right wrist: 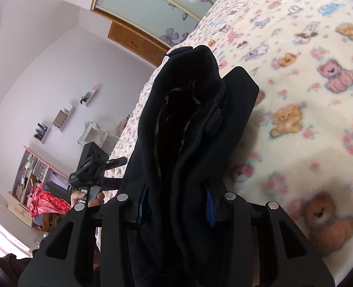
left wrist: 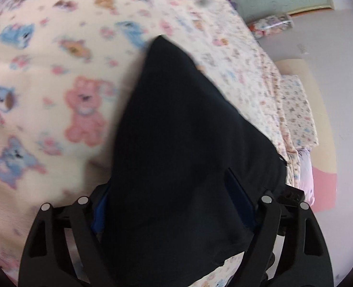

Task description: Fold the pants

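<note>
The black pants (left wrist: 176,143) are lifted above the bed. In the left wrist view my left gripper (left wrist: 174,205) is shut on a fold of the pants, which drapes over both blue-padded fingers and hides the tips. In the right wrist view my right gripper (right wrist: 176,205) is shut on the bunched waistband end of the pants (right wrist: 188,131), whose opening with a patterned lining faces the camera. The left gripper (right wrist: 92,167) shows at the left of the right wrist view, held in a hand.
A cream bedspread (left wrist: 56,83) with printed teddy bears covers the bed (right wrist: 308,119) under both grippers. The bed's edge (left wrist: 286,124) runs down the right, with floor beyond. A wardrobe with flowered doors (right wrist: 152,4), wall shelves (right wrist: 64,117) and a desk stand behind.
</note>
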